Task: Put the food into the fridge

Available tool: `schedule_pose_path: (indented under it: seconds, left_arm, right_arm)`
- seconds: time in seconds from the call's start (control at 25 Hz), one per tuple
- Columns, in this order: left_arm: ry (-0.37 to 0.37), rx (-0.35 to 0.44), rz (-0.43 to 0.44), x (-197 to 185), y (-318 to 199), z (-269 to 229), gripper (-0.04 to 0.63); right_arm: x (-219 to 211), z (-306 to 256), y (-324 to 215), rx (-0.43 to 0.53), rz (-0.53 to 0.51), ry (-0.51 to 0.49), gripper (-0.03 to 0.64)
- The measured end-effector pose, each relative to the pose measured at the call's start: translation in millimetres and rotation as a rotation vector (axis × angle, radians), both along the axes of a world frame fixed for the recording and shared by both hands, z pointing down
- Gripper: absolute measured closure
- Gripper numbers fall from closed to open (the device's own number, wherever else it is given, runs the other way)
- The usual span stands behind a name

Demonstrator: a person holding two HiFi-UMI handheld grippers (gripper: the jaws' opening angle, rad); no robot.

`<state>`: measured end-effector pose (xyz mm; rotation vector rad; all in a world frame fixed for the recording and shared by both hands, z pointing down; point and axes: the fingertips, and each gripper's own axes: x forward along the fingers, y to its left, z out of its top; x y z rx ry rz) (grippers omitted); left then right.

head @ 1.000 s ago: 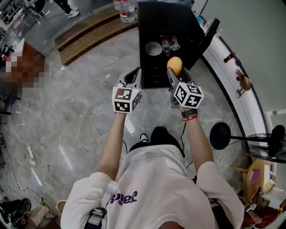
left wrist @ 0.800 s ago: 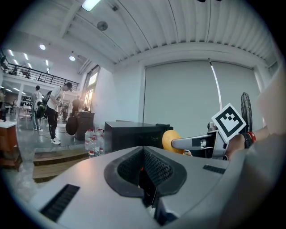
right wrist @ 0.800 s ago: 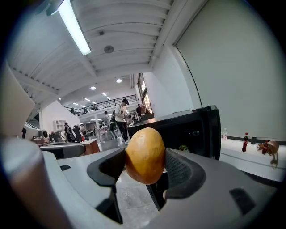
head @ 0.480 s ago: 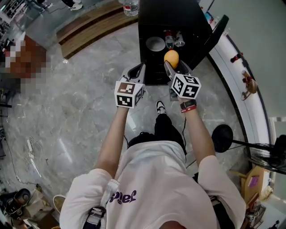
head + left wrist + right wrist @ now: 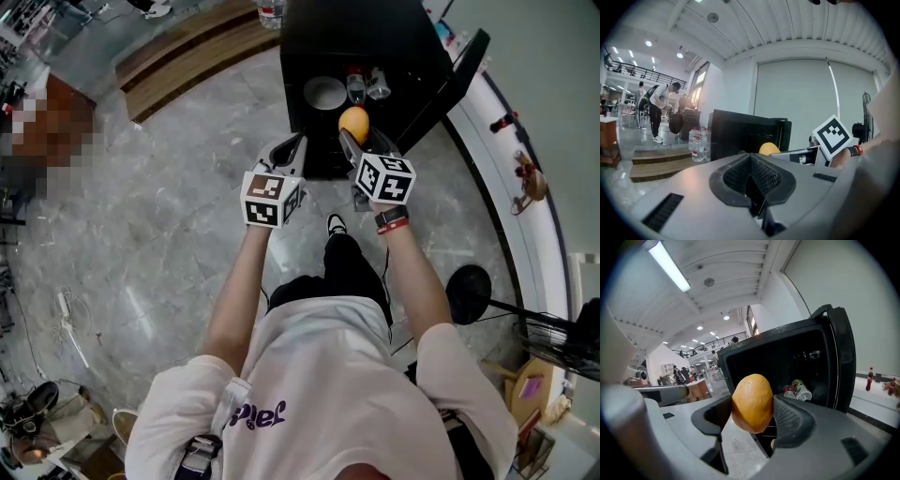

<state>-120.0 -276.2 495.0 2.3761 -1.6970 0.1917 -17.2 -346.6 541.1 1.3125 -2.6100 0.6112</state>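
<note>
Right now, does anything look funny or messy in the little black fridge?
Nothing looks spilled or broken. One odd bit: the two cans in the open fridge seem to lie tipped on their sides instead of standing up. The orange fruit is held snugly in the right gripper, not yet inside.

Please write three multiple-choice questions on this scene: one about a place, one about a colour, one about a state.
1. Where is the fruit?
A) in the right gripper
B) on a plate
C) in a basket

2. What colour is the fridge?
A) white
B) black
C) red

3. How is the fridge door?
A) shut
B) open
C) removed

Answers:
1 A: the jaws clamp the fruit from both sides.
2 B: its body and door are black.
3 B: the door stands aside and cans show inside.
</note>
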Motion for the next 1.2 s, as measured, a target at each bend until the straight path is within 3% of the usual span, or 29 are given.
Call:
schedule_pose_path:
  seconds: [0.8, 1.2]
  left_arm:
    - [-0.008, -0.008, 0.001, -14, -41, 47, 0.577]
    - [0.027, -0.007, -0.038, -25, -52, 54, 0.577]
  right_arm:
    - [-32, 84, -69, -0.065, -0.058, 0.052, 0.321]
    - [-44, 109, -105, -0.094, -0.05, 0.058, 0.321]
